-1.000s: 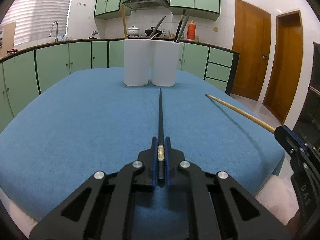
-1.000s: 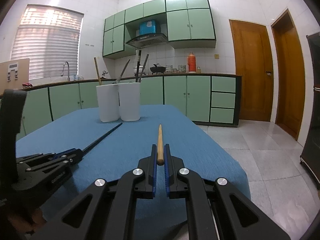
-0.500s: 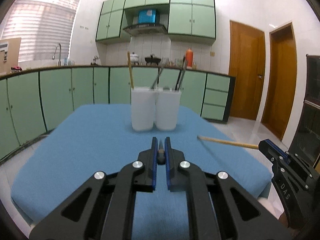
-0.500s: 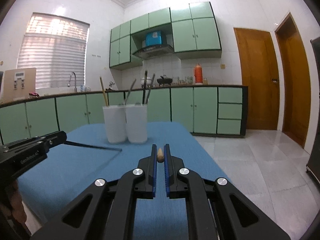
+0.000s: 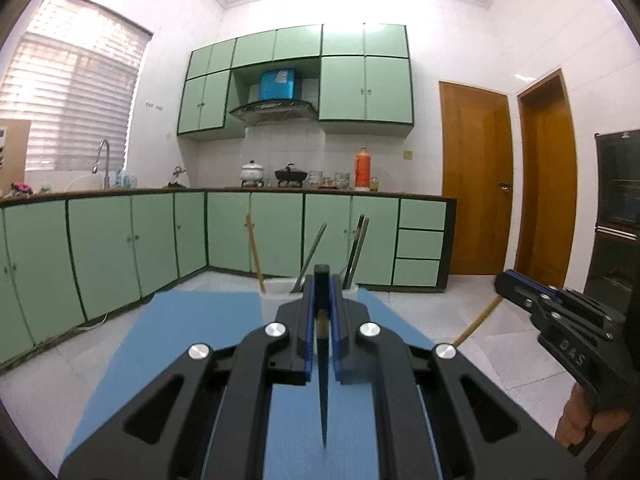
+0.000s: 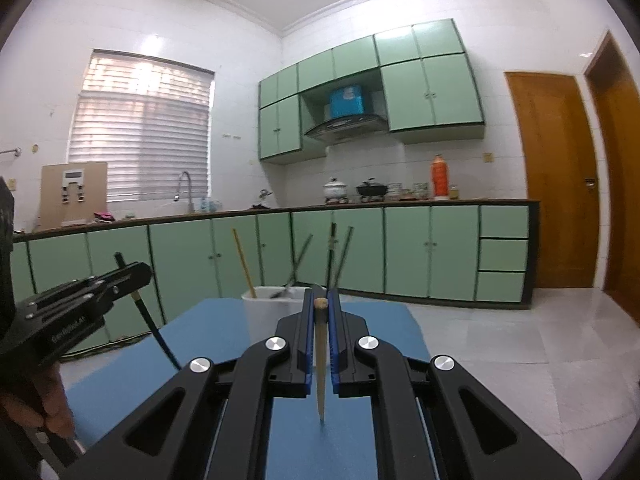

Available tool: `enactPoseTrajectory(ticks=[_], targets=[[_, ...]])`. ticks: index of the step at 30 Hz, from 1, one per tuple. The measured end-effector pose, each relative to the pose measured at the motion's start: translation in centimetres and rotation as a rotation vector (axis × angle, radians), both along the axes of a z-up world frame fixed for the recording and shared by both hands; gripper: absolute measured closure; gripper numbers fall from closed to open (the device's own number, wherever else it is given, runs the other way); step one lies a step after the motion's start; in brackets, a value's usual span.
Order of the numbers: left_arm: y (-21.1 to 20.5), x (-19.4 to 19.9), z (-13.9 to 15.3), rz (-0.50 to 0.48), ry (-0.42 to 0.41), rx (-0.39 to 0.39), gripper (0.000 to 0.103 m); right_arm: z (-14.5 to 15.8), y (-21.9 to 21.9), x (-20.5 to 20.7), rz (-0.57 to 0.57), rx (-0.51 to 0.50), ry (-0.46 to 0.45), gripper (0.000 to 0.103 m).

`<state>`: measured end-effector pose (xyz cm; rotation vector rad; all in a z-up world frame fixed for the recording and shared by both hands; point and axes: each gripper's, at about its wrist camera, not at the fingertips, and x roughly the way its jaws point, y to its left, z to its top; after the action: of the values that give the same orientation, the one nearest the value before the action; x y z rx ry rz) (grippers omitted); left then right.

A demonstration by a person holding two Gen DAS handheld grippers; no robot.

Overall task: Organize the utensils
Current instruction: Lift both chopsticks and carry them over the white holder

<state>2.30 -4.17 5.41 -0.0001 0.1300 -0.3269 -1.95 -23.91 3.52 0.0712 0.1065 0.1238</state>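
My left gripper (image 5: 321, 280) is shut on a black chopstick (image 5: 322, 392), held upright with its tip pointing down toward the blue table (image 5: 180, 344). My right gripper (image 6: 321, 304) is shut on a wooden chopstick (image 6: 320, 368), also upright, tip down over the table (image 6: 192, 360). Two white holders (image 6: 272, 312) stand side by side at the table's far end, with a wooden chopstick and dark utensils in them. In the left wrist view the holders (image 5: 272, 298) are mostly hidden behind my fingers. Each gripper shows in the other's view: the right (image 5: 560, 320), the left (image 6: 80, 304).
Green kitchen cabinets (image 5: 120, 248) run along the far wall and left side. Wooden doors (image 5: 476, 184) stand at the right. The tiled floor (image 6: 520, 352) lies beyond the table's right and far edges.
Both grippers have lifted and tilted up, turning their chopsticks from level and pointing forward to upright with tips down. The holders now sit low behind the fingers.
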Motion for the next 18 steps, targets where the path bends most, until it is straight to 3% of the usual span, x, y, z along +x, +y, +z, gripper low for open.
enactPoseTrajectory(ticks=[9,18], targets=[[0.2,3.3,3.0,-0.065,0.036,-0.014,0.097,4.5,-0.2,5.2,0.125,0.018,0.095,0.096],[1.4,6.6,7.9,-0.043,-0.045,-0.059,0.097,10.8,-0.8,8.7,0.163,0.033,0.065,0.096]])
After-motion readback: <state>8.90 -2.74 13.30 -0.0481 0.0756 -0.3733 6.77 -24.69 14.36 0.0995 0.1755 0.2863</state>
